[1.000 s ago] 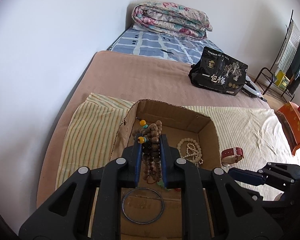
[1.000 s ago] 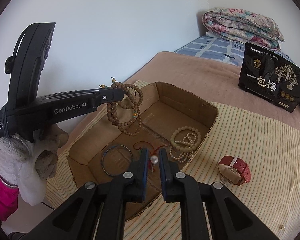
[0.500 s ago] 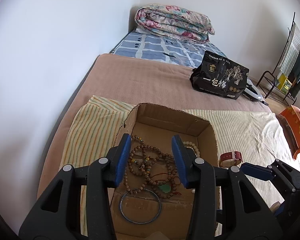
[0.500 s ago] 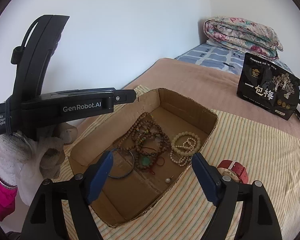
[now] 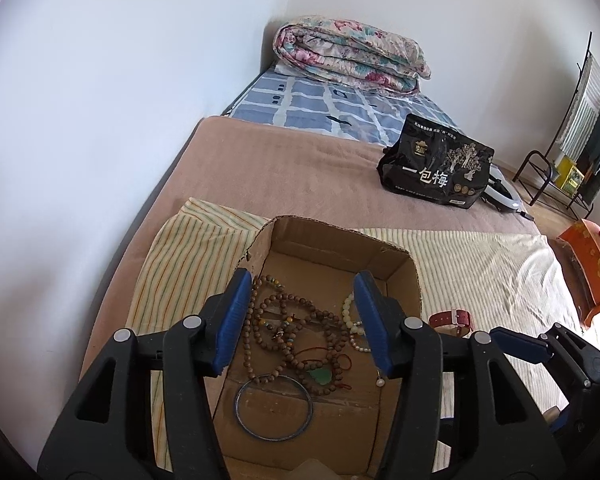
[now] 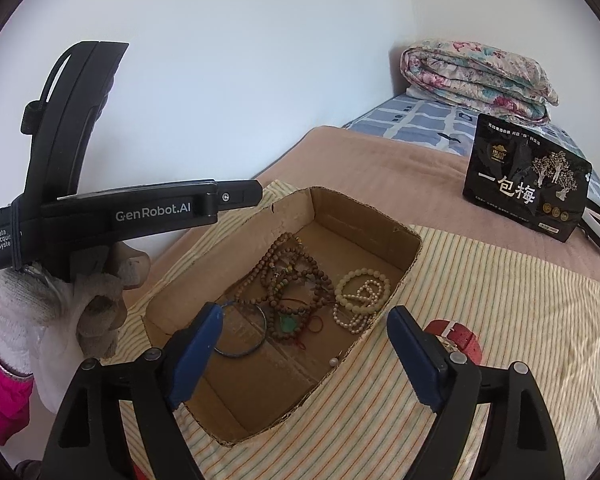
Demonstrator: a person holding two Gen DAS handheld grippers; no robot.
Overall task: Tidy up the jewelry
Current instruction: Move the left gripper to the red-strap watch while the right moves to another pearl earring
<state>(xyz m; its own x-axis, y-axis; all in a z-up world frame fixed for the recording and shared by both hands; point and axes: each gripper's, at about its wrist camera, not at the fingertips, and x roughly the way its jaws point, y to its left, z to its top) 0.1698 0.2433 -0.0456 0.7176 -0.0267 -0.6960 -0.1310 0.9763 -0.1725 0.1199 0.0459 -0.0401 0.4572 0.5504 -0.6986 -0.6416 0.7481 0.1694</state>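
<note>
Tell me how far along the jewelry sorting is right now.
Done: the brown bead strands, cream bead bracelets, blue bangle and a loose pearl lie in the cardboard box.
In hand: nothing. The left gripper and right gripper are both empty over the box, jaws opening.
Left: the red-strap watch sits outside on the striped cloth.

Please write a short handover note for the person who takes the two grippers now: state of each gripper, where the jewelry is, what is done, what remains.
Left gripper: jaws opening, nothing between them, above the cardboard box.
Right gripper: open, empty, at the box's near edge.
In the box: brown bead strands, cream bead bracelets, blue bangle, pearl on red cord.
Left: the red watch lies outside on the striped cloth, probably next.
</note>
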